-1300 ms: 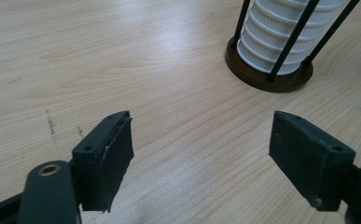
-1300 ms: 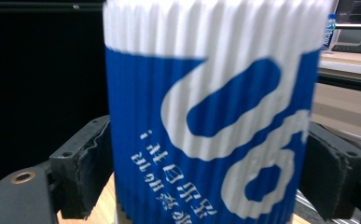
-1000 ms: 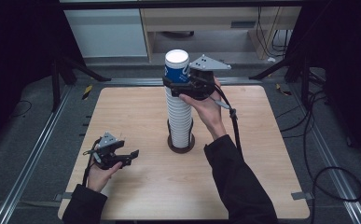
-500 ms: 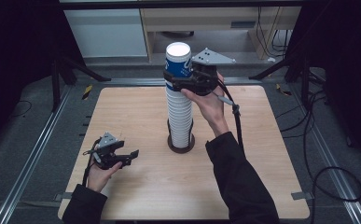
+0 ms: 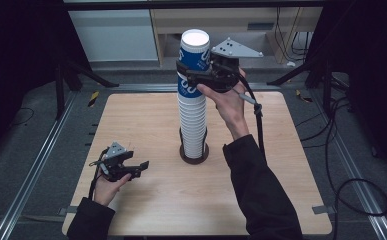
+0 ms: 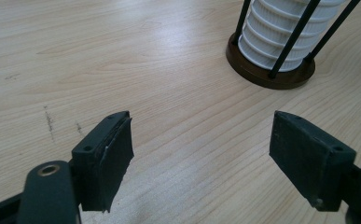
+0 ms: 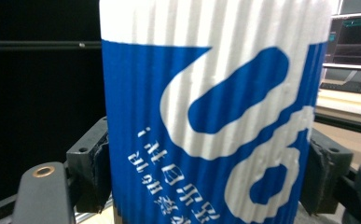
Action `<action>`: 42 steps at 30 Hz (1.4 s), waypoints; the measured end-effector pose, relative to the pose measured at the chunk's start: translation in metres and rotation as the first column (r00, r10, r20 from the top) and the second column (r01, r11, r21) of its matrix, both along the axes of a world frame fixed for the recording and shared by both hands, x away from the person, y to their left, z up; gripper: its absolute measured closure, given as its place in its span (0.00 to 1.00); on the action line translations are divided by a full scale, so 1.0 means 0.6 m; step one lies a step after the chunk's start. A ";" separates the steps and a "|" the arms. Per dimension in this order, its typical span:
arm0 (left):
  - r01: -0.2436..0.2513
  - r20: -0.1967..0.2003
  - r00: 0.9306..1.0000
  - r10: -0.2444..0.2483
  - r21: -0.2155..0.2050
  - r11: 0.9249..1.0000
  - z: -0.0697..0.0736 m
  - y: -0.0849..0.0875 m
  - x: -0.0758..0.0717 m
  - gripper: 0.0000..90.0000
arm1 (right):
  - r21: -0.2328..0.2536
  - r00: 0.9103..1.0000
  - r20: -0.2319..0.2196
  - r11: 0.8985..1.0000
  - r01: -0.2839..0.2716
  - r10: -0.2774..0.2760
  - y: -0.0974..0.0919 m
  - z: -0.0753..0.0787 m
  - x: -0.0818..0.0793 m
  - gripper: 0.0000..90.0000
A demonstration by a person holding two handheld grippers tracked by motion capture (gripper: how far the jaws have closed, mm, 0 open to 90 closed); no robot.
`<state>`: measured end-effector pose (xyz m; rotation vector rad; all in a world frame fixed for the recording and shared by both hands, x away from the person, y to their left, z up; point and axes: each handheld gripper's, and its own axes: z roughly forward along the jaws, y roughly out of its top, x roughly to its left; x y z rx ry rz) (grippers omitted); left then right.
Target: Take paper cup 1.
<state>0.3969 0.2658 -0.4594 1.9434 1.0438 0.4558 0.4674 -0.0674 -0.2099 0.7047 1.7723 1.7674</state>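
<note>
The right hand-held gripper (image 5: 193, 75) is grasping the blue-and-white paper cup (image 5: 194, 60) at the top of the cup stack (image 5: 192, 120), in the upper centre of the high view. Its jaws have just been closing, with the cup between them. In the right gripper view, both black pads are pressing against the ribbed sides of the cup (image 7: 215, 116), one at the lower left of the frame and one at the lower right. The cup is standing upright, its open mouth facing up.

The cup stack is standing in a round brown holder (image 5: 194, 154) with thin black upright rods, near the centre of the desk (image 5: 281, 190). Whether the held cup is touching the cup beneath it cannot be determined.

The left hand-held gripper (image 5: 140, 166) is resting released at the lower left of the high view, just over the desk and well apart from the holder. In the left gripper view its jaws are standing wide with bare wood between them, and the holder (image 6: 271, 74) is appearing at the upper right of the frame.
</note>
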 end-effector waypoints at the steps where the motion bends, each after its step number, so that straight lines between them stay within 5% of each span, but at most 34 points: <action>1: 0.000 0.000 1.000 0.000 0.000 1.000 0.000 0.000 0.000 0.23 | 0.000 1.000 0.000 1.000 0.000 0.000 0.000 0.000 0.000 0.24; 10: -0.004 0.005 1.000 0.004 -0.007 1.000 0.002 0.002 -0.001 0.23 | 0.023 0.999 0.042 1.000 0.006 -0.007 -0.013 0.023 -0.015 0.23; 17: -0.008 0.010 1.000 0.008 -0.013 1.000 0.005 0.003 -0.002 0.23 | 0.012 0.997 0.066 0.999 0.042 -0.043 -0.059 0.020 -0.038 0.23; 27: -0.001 0.014 1.000 0.001 -0.014 1.000 0.009 -0.001 -0.005 0.23 | -0.018 0.996 0.015 0.996 0.092 -0.092 -0.138 -0.036 -0.069 0.23; 42: 0.021 0.018 1.000 -0.020 -0.022 1.000 0.014 -0.009 -0.009 0.23 | -0.076 0.995 -0.060 0.995 0.069 -0.074 -0.180 -0.129 -0.101 0.24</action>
